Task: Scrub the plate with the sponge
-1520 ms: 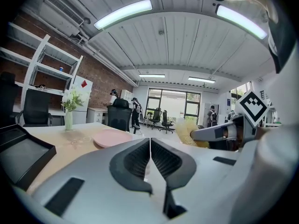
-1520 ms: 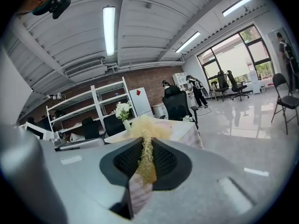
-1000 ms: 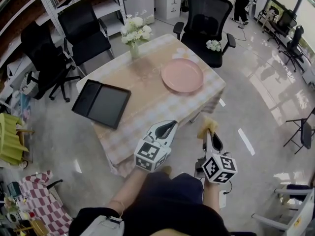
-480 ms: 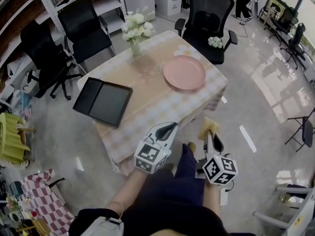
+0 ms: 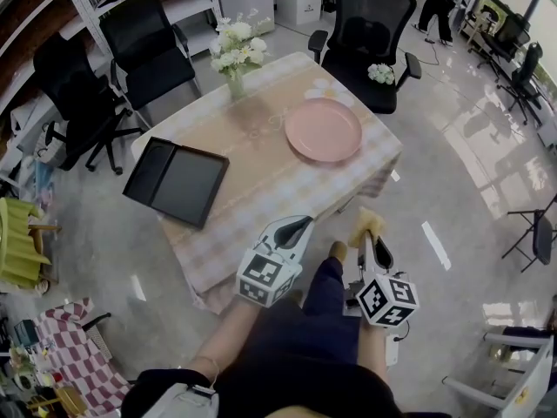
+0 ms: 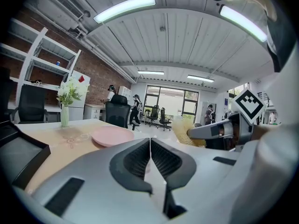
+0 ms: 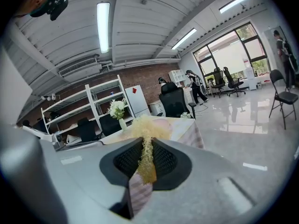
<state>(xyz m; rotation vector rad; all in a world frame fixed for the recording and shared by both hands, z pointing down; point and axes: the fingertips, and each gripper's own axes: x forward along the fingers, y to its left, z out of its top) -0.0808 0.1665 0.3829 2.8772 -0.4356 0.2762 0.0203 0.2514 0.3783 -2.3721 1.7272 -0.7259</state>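
Nearest, the left gripper [image 5: 298, 225] has its jaws pressed together on nothing; just beside it, the right gripper [image 5: 365, 237] pinches one yellow sponge [image 5: 367, 222]. Both hang over open floor, short of the tabletop's [image 5: 261, 168] near edge. Ahead-left lies one black tray [image 5: 177, 182] at the tabletop's edge. Well ahead of the right gripper sits one pink plate [image 5: 323, 130]. Beyond stand one flower vase [image 5: 235, 84] and three black chairs [image 5: 365, 29].

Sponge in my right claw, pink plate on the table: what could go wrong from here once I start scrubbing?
1. The sponge is pinched only by a thin strip in the right claw, so hard scrubbing might pull it loose.
2. The plate lies free near an edge of the table, and the left claw is shut on nothing. Unless something steadies it, the plate could slide towards that edge.
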